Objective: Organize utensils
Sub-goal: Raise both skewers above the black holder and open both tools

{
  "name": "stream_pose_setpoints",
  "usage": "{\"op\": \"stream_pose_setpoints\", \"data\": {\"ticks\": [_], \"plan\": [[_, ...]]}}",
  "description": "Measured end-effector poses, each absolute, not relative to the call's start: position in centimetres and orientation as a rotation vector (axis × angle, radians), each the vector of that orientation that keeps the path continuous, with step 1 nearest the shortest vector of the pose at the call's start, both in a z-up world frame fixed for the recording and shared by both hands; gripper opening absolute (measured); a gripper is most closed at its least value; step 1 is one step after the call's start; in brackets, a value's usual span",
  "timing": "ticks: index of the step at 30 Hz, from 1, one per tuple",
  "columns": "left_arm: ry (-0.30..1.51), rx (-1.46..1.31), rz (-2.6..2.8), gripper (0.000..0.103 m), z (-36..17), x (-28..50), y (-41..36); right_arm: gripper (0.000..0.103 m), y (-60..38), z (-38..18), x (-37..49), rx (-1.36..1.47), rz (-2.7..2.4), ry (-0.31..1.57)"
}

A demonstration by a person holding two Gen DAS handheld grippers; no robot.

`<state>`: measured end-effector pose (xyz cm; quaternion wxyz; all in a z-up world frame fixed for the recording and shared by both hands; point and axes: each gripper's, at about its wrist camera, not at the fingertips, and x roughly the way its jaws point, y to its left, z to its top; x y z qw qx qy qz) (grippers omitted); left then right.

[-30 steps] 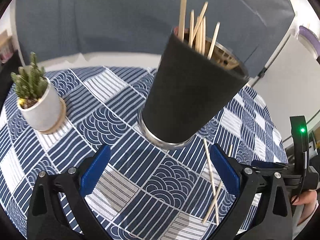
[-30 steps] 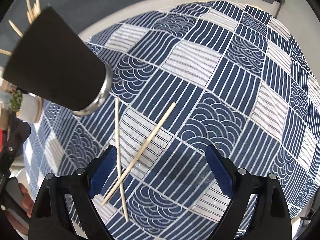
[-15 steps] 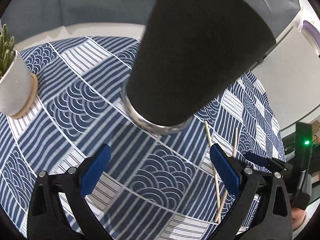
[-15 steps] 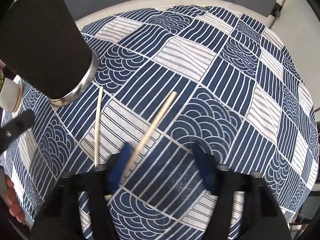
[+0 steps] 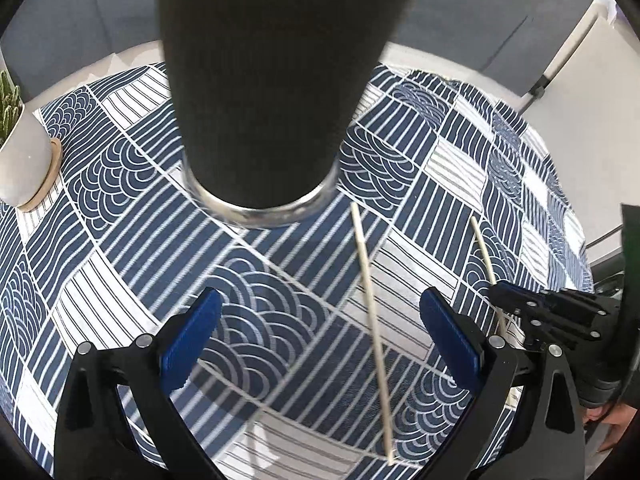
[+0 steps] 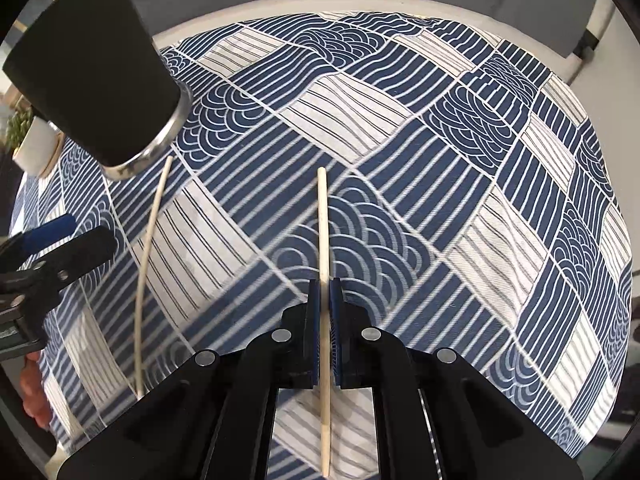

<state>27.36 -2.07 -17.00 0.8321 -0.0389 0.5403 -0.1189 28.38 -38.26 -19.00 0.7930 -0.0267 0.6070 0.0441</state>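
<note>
Right gripper (image 6: pixel 325 312) is clamping a chopstick (image 6: pixel 322 220); left gripper (image 5: pixel 320 344), jaws apart, is waiting below the cup (image 5: pixel 264 92); next, lifting cupward.

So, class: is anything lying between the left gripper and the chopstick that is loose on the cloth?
Nothing visible. The left gripper is open above bare tablecloth, and the loose chopstick lies between its blue pads, near the right one. The black holder stands beyond it.
</note>
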Motion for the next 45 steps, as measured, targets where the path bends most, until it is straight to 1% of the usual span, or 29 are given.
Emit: {"op": "stream_pose_setpoints", "data": {"ticks": [2, 4, 5, 6, 10, 13, 14, 15, 16, 18, 20, 27, 30, 32, 36, 43, 45], "plan": [[1.154, -0.063, -0.223, 0.097, -17.3, 27.1, -2.9, 0.005, -39.3, -19.0, 28.4, -0.062, 0.115, 1.310], [1.173, -0.045, -0.191, 0.093, -17.9, 27.1, -3.8, 0.005, -40.5, -19.1, 28.5, -0.060, 0.141, 1.314], [1.191, -0.038, -0.185, 0.087, -18.3, 27.2, -4.3, 0.005, -40.9, -19.0, 28.5, -0.063, 0.147, 1.315], [1.202, -0.028, -0.176, 0.083, -18.6, 27.1, -4.7, 0.005, -41.4, -19.0, 28.5, -0.066, 0.152, 1.315], [1.179, 0.088, -0.101, 0.080, -19.0, 26.9, -6.2, 0.005, -43.4, -18.6, 28.8, -0.073, 0.163, 1.308], [1.178, 0.063, -0.073, 0.068, -18.7, 27.1, -5.9, 0.005, -44.8, -18.4, 29.5, -0.045, 0.176, 1.308], [1.179, 0.058, -0.064, 0.059, -18.6, 27.1, -5.6, 0.005, -45.3, -18.3, 29.6, -0.035, 0.181, 1.305], [1.181, 0.052, -0.061, 0.048, -18.4, 27.2, -5.5, 0.005, -45.6, -18.1, 29.7, -0.033, 0.183, 1.301], [1.188, 0.052, -0.064, 0.042, -18.3, 27.2, -5.3, 0.005, -45.9, -18.0, 29.8, -0.035, 0.187, 1.297], [1.208, 0.051, -0.070, 0.016, -18.1, 27.2, -5.1, 0.005, -46.1, -17.7, 30.0, -0.043, 0.195, 1.292], [1.226, 0.033, -0.054, 0.005, -18.1, 26.7, -4.7, 0.005, -46.2, -17.3, 30.1, -0.055, 0.206, 1.285], [1.228, -0.022, 0.043, 0.005, -17.4, 23.8, -0.6, 0.005, -45.2, -15.4, 31.9, -0.020, 0.267, 1.246], [1.209, -0.044, 0.074, 0.005, -15.7, 22.7, 1.5, 0.005, -44.0, -14.3, 32.6, 0.027, 0.303, 1.220], [1.181, -0.017, 0.095, 0.005, -14.1, 22.2, 2.5, 0.005, -42.8, -13.1, 33.2, 0.063, 0.338, 1.193], [1.101, 0.019, 0.121, 0.005, -9.4, 21.6, 4.6, 0.005, -40.0, -9.8, 33.5, 0.082, 0.385, 1.116], [0.942, 0.045, 0.144, 0.005, -1.5, 23.4, 6.8, 0.005, -33.9, -2.3, 34.6, 0.042, 0.465, 0.964], [0.911, 0.050, 0.144, 0.005, 0.0, 24.1, 7.0, 0.005, -33.0, -0.5, 35.0, 0.041, 0.468, 0.942]]}}
